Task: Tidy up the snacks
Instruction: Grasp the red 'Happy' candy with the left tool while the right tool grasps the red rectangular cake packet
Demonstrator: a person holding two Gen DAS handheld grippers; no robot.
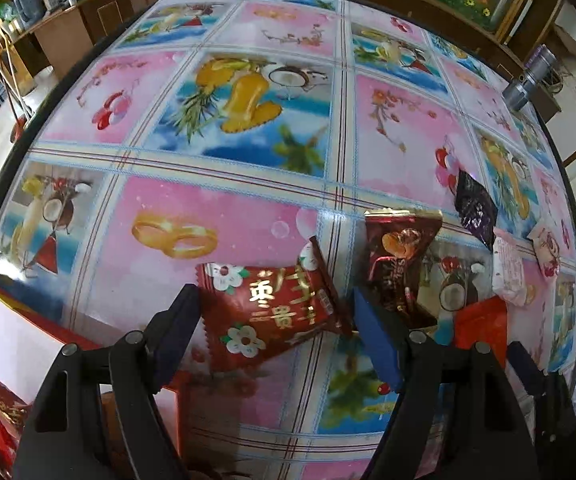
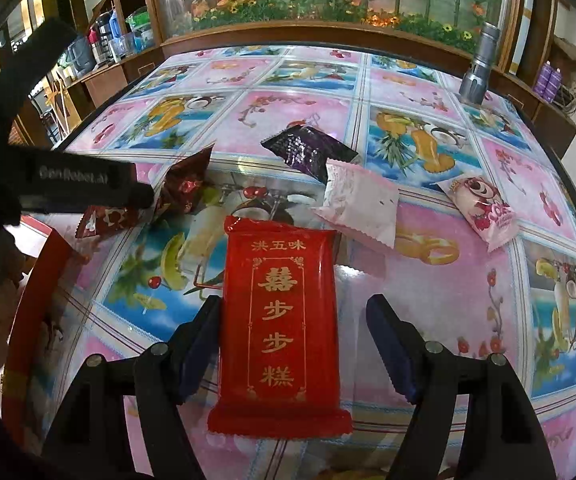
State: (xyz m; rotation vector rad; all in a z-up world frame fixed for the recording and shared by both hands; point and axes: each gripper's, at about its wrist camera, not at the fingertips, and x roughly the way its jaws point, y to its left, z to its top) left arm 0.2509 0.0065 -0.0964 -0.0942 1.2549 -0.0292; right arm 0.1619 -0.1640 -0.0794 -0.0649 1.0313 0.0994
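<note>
your left gripper (image 1: 276, 320) stands wide open over the table (image 1: 248, 216), its pads either side of the dark red flowered snack packet (image 1: 272, 312) without pressing it, and a brown packet (image 1: 401, 256) lies just past it at one o'clock. your right gripper (image 2: 293, 344) is spread wide too, the bright red packet (image 2: 280, 332) flat on the cloth between its fingers and not squeezed, with the purple packet (image 2: 307, 150) at twelve o'clock, the pale pink packet (image 2: 357, 204) at one and the bear-print packet (image 2: 483, 208) at two.
</note>
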